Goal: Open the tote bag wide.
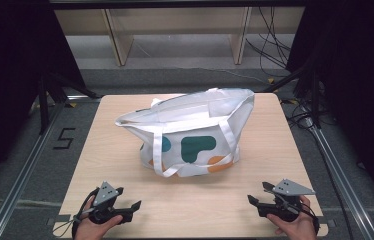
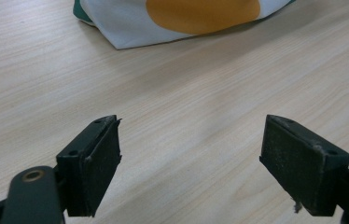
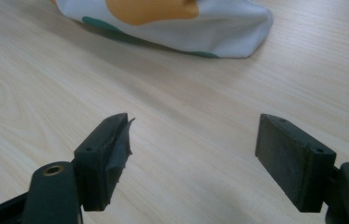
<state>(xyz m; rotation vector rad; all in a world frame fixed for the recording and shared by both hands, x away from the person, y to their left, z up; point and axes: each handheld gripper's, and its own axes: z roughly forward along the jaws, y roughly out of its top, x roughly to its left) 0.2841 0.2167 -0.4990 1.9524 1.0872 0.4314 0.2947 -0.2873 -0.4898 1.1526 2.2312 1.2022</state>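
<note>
A white cloth tote bag [image 1: 195, 132] with teal and orange shapes stands in the middle of the light wooden table [image 1: 125, 165], its mouth open and its straps hanging over the sides. My left gripper [image 1: 134, 209] rests near the front left edge, held by a hand, open with nothing between its pads. At the front right, my right gripper [image 1: 253, 198] is open and empty too. In the left gripper view the bag's bottom corner [image 2: 182, 18] lies ahead of my left gripper [image 2: 189, 158]. The right gripper view shows the bag's corner [image 3: 177, 23] beyond my right gripper [image 3: 193, 156].
Bare tabletop lies between both grippers and the bag. A wooden shelf frame [image 1: 175, 30] stands behind the table, with cables [image 1: 275, 45] on the floor at the right. Metal rails [image 1: 25, 165] run along both sides of the table.
</note>
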